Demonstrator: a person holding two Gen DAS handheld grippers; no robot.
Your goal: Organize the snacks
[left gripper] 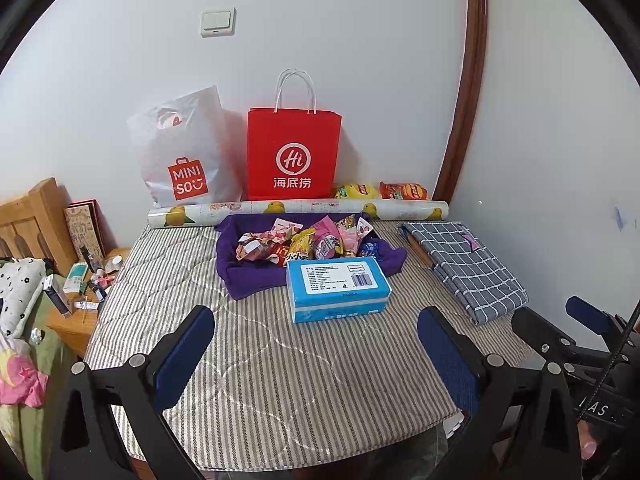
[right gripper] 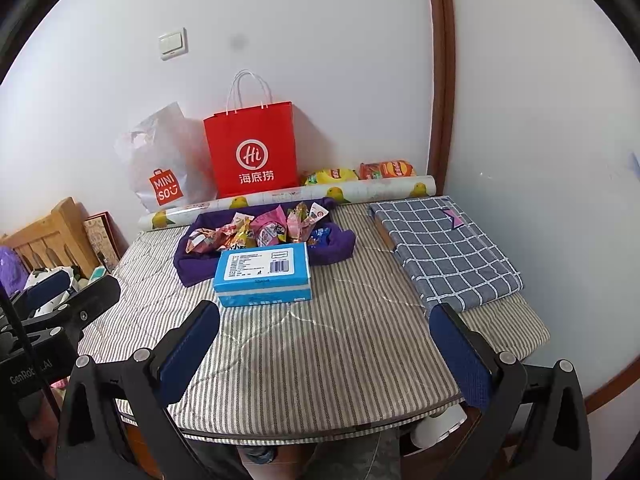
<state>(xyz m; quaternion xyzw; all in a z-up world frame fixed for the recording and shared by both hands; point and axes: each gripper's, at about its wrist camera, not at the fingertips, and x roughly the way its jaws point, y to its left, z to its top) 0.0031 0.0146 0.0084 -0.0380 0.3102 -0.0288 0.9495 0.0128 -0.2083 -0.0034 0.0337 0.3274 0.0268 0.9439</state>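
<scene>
Several wrapped snacks (left gripper: pixel 308 240) lie heaped on a purple cloth (left gripper: pixel 248 276) at the back middle of a striped table (left gripper: pixel 280 360); the heap also shows in the right wrist view (right gripper: pixel 260 230). A blue tissue pack (left gripper: pixel 338 288) sits just in front of the heap, seen again in the right wrist view (right gripper: pixel 264 274). A yellow chip bag (left gripper: pixel 356 191) and an orange chip bag (left gripper: pixel 404 191) lie against the wall. My left gripper (left gripper: pixel 316 344) and right gripper (right gripper: pixel 324 338) are both open and empty, held over the table's near half.
A red paper bag (left gripper: pixel 294 152) and a white MINISOO bag (left gripper: pixel 184 156) stand against the back wall. A patterned paper roll (left gripper: pixel 296 210) lies behind the cloth. A folded checked cloth (left gripper: pixel 468 268) lies at the right. A cluttered wooden stand (left gripper: pixel 72 304) is at the left.
</scene>
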